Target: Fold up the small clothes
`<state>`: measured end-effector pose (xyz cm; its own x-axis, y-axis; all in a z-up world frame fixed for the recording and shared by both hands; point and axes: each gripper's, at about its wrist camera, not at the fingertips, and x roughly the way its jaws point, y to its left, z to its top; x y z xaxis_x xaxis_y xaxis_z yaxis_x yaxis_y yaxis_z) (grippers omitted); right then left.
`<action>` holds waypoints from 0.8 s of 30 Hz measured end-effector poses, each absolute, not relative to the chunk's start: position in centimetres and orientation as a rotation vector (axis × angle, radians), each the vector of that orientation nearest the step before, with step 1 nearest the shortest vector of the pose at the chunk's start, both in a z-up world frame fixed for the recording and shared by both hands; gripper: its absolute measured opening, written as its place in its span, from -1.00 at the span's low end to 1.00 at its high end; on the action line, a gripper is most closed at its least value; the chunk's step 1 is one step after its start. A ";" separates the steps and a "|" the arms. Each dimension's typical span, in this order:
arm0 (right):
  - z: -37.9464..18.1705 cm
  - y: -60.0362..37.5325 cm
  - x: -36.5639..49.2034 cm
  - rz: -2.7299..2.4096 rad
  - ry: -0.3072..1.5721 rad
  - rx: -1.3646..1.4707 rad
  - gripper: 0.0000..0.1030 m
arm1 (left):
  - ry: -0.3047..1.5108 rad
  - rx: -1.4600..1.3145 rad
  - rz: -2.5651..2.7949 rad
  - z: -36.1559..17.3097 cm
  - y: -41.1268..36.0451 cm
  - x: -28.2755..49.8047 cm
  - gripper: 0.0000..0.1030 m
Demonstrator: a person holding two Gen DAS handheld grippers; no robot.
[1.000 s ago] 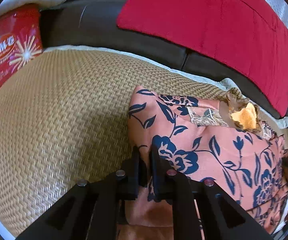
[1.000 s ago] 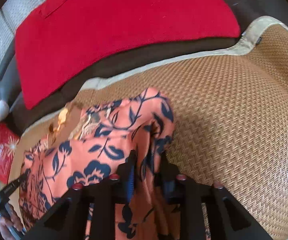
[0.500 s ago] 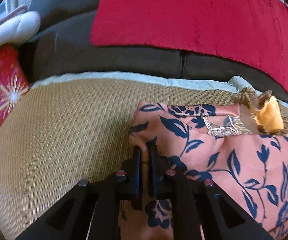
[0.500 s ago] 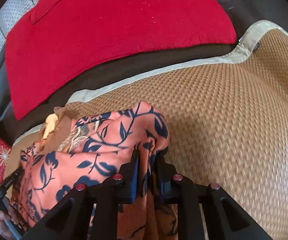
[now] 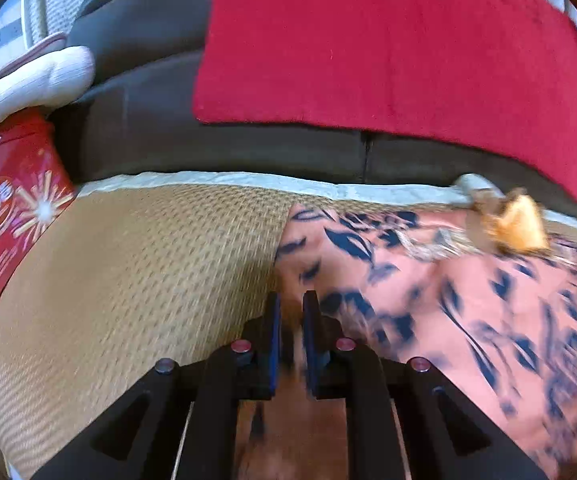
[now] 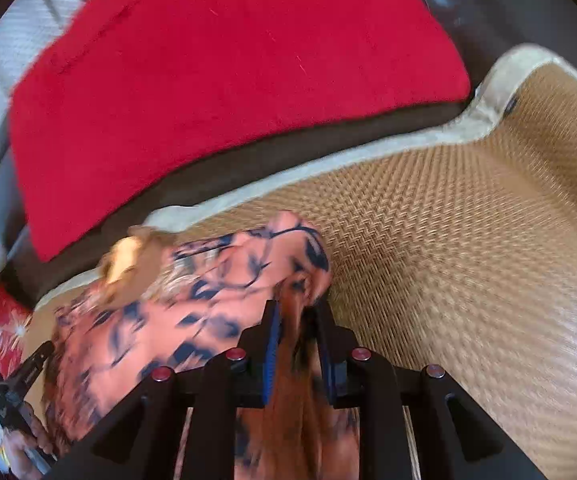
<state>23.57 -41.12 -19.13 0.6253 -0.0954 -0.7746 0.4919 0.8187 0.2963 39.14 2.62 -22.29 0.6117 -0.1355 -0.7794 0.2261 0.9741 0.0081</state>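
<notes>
On the woven mat [image 5: 136, 264] of a dark sofa [image 5: 248, 152], spread sideways: one small orange garment with navy flowers [image 5: 468, 280], yellow-lined neckline [image 5: 518, 224] facing the backrest. Long axis running left to right between the two grippers, roughly parallel to the mat's pale border.

Left gripper [image 5: 291, 320] pinched tight on the garment's left edge, cloth bunched between the blue pads. Right gripper [image 6: 296, 320] clamped the same way on the opposite edge, fabric draping back under the jaws. Both views pretty smeared, so looks like mid-fold: probably carrying the near part of the garment up and toward the neckline end, halving it. Just a guess from the pinches and the blur though.

Next move, probably: bring both pinched corners down evenly by the far edge, keep them level so the fold line stays straight, then let go. Worth watching for one side running ahead and skewing the crease.

Also around: red cushion [image 5: 388, 48] on the backrest, red snack bag [image 5: 4, 216] off to the left, white pillow [image 5: 28, 84] behind it.
</notes>
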 end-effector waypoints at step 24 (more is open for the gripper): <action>-24.3 -23.7 7.1 0.038 1.125 0.474 -0.50 | 1.030 0.257 -0.221 -24.6 12.6 17.5 -0.15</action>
<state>7.13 -23.69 -24.34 0.4414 0.2643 -0.8575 0.2060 0.9002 0.3835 17.45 12.62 -24.64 0.4979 -0.0600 -0.8652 0.3000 0.9479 0.1069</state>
